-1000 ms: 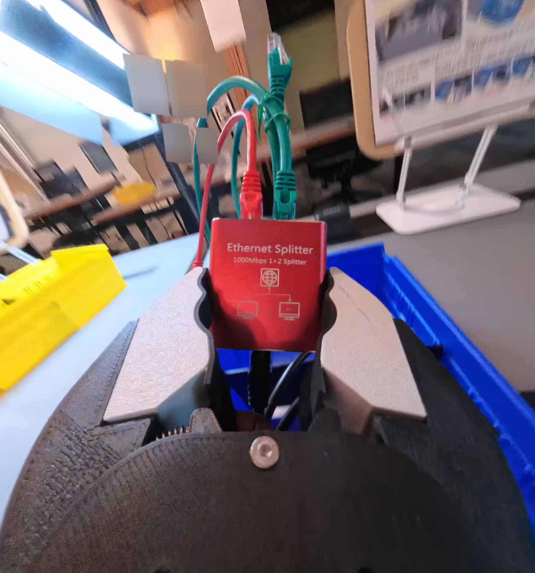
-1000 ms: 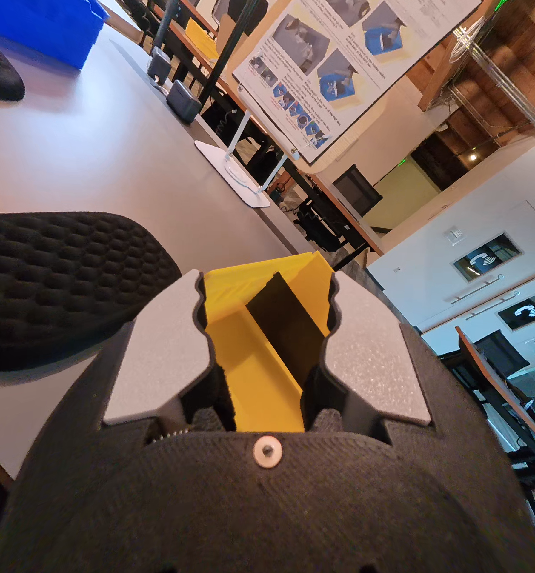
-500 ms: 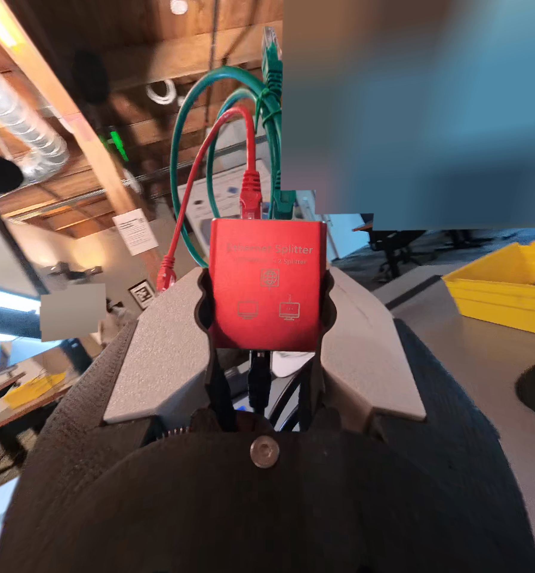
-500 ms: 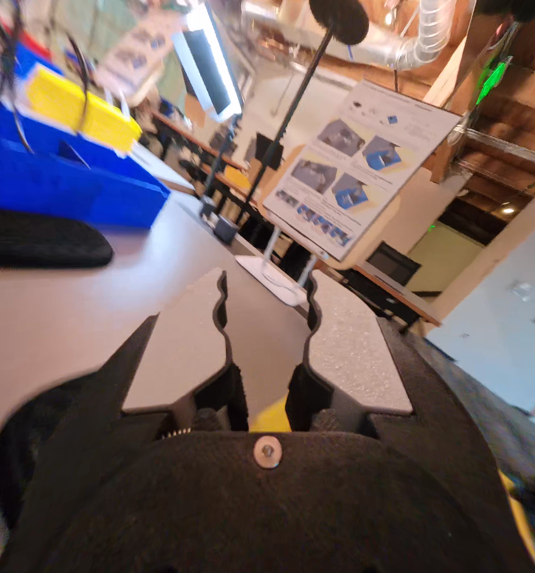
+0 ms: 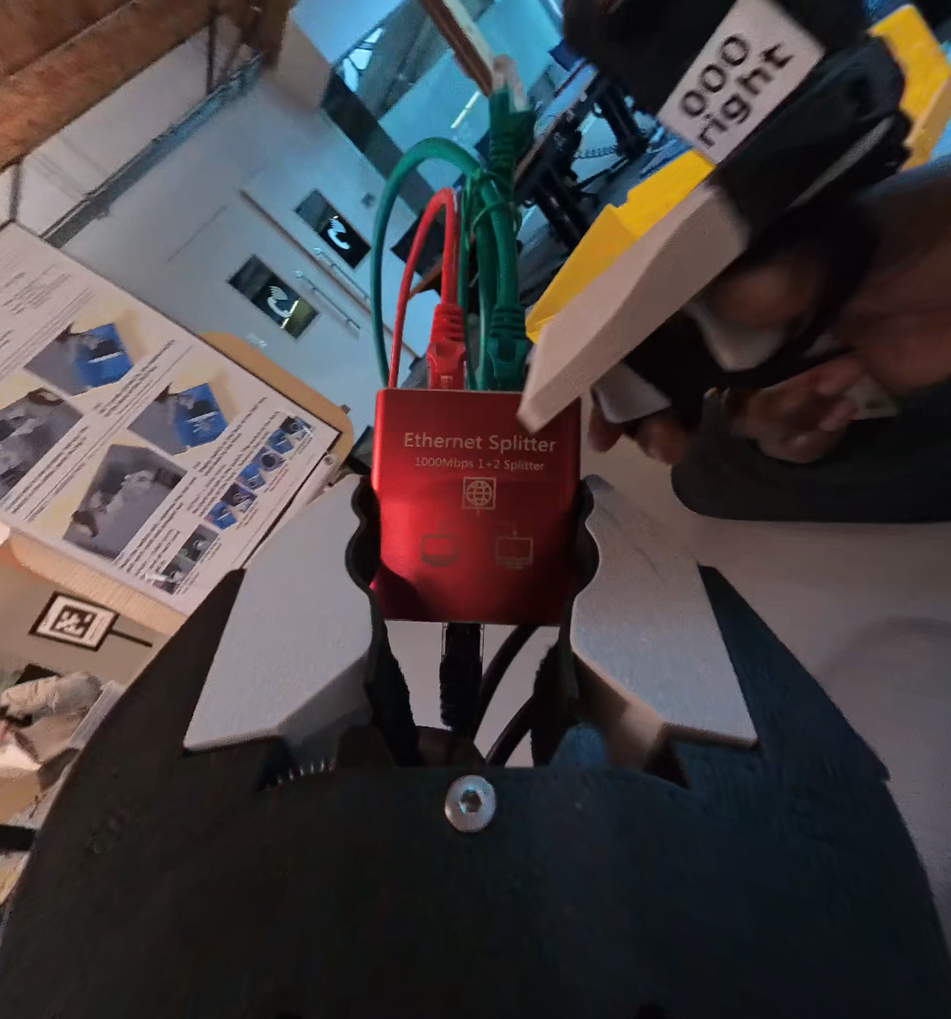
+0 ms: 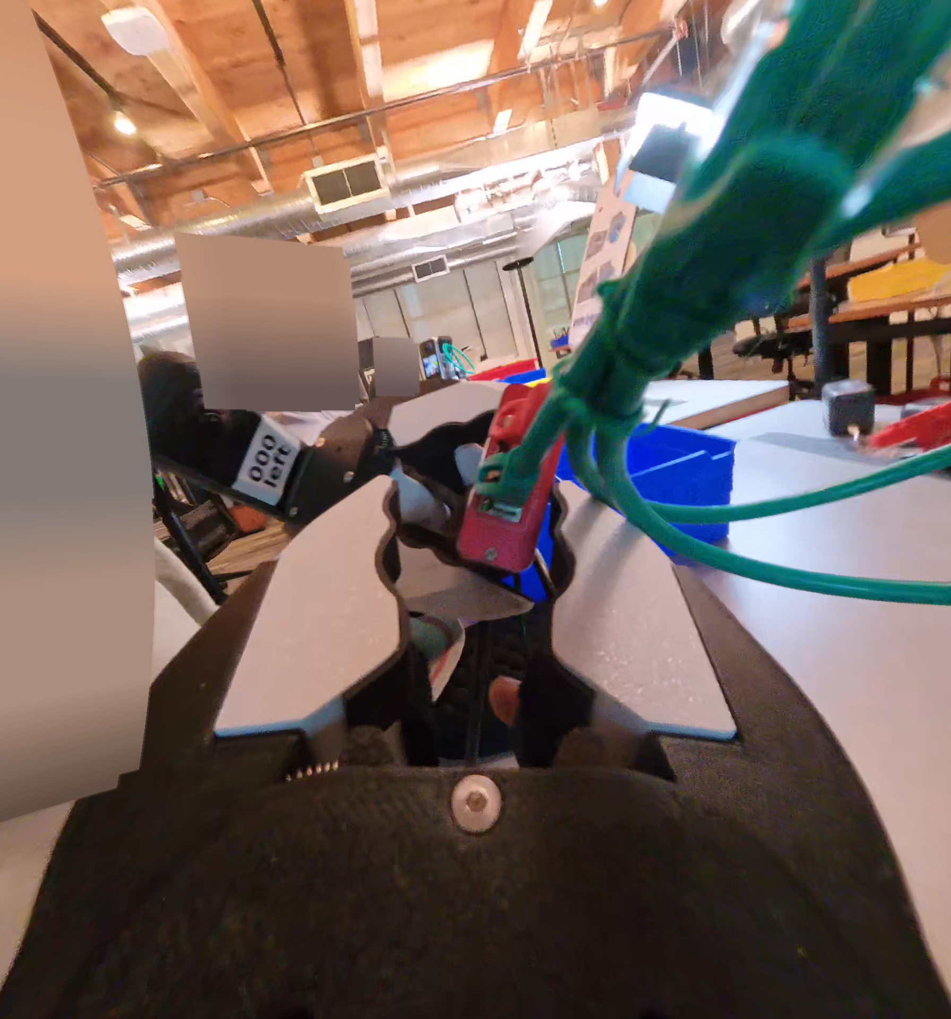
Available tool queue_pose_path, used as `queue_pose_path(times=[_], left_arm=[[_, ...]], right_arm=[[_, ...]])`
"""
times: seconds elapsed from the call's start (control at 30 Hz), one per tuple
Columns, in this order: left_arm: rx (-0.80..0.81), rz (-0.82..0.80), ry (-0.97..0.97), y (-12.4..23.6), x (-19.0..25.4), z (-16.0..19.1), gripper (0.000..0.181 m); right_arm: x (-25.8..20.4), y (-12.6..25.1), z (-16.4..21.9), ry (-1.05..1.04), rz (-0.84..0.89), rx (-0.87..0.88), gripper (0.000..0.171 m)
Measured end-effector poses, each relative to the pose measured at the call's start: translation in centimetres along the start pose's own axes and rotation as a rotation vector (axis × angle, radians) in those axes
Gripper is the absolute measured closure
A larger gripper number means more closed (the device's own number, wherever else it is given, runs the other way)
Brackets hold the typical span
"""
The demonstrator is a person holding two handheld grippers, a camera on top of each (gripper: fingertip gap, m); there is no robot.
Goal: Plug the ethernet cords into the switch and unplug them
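My left gripper (image 5: 476, 485) is shut on a red ethernet switch (image 5: 476, 507) and holds it above the table. A red cord (image 5: 446, 353) and a green cord (image 5: 506, 342) are plugged into its far end. The green cord's free plug (image 5: 509, 94) sticks up beyond. A black cable (image 5: 460, 678) leaves the near end. My right gripper (image 6: 474, 491) is open and empty, facing the switch's (image 6: 509, 518) port end. One of its fingers (image 5: 627, 309) reaches the switch's corner by the green plug (image 6: 495, 474). A green cord loop (image 6: 683, 331) passes close to the right camera.
The grey table (image 6: 793, 661) bears a blue bin (image 6: 677, 479), a small grey block (image 6: 846, 405) and red parts (image 6: 925, 419). A yellow bin (image 5: 627, 220) lies behind the right gripper. An instruction board (image 5: 131, 413) stands to the left. A hand (image 5: 848, 358) holds the right gripper.
My left gripper swung round with the switch still in it. My right gripper left the yellow bin, turned, and came up to the switch's port end.
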State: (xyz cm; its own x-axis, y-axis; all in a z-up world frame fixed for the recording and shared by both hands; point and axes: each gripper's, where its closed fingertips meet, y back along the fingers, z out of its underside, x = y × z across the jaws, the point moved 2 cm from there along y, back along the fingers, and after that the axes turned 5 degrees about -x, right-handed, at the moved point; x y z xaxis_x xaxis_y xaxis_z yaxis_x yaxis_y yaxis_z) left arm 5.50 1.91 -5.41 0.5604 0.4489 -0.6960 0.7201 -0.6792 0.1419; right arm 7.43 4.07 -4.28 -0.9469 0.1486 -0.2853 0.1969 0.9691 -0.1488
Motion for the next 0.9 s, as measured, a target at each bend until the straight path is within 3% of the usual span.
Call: queue_pose_path(times=[0.07,0.17,0.23,0.33,0.37,0.43,0.53,0.63,0.77,0.9], left_arm=[[-0.002,0.032,-0.029,-0.1,0.6,0.0,0.112],[-0.028,0.008,-0.026,-0.4,0.3,0.3,0.107],[0.029,-0.087,0.064,0.3,-1.2,-0.5,0.089],[0.229,-0.17,0.297,2.8,-3.1,-2.3,0.094],[0.312,-0.126,0.429,3.6,-3.1,-3.0,0.1],[0.448,0.129,0.717,4.3,-1.3,-4.4,0.114],[0.49,0.452,1.038,3.3,1.7,-4.9,0.113],[0.438,0.41,1.132,0.7,2.1,-3.0,0.109],[0.515,0.397,1.297,0.0,0.8,-1.8,0.111],[0.601,0.442,1.38,0.6,0.2,-0.4,0.128]], right_arm=[[0.9,-0.3,0.7,-0.002,0.034,-0.015,0.14],[1.5,0.0,0.6,-0.019,0.037,0.069,0.143],[2.5,0.9,-0.1,-0.05,0.064,0.176,0.143],[3.5,2.9,-1.6,-0.05,0.116,0.339,0.144],[3.7,3.5,-2.2,-0.048,0.125,0.391,0.144],[3.9,4.4,-3.2,-0.042,0.141,0.48,0.144],[3.5,4.6,-4.2,-0.043,0.11,0.55,0.144],[2.4,3.5,-4.1,-0.097,0.022,0.545,0.144],[1.5,1.1,-2.1,-0.174,-0.06,0.421,0.144],[1.6,-0.6,0.0,-0.241,-0.086,0.29,0.145]])
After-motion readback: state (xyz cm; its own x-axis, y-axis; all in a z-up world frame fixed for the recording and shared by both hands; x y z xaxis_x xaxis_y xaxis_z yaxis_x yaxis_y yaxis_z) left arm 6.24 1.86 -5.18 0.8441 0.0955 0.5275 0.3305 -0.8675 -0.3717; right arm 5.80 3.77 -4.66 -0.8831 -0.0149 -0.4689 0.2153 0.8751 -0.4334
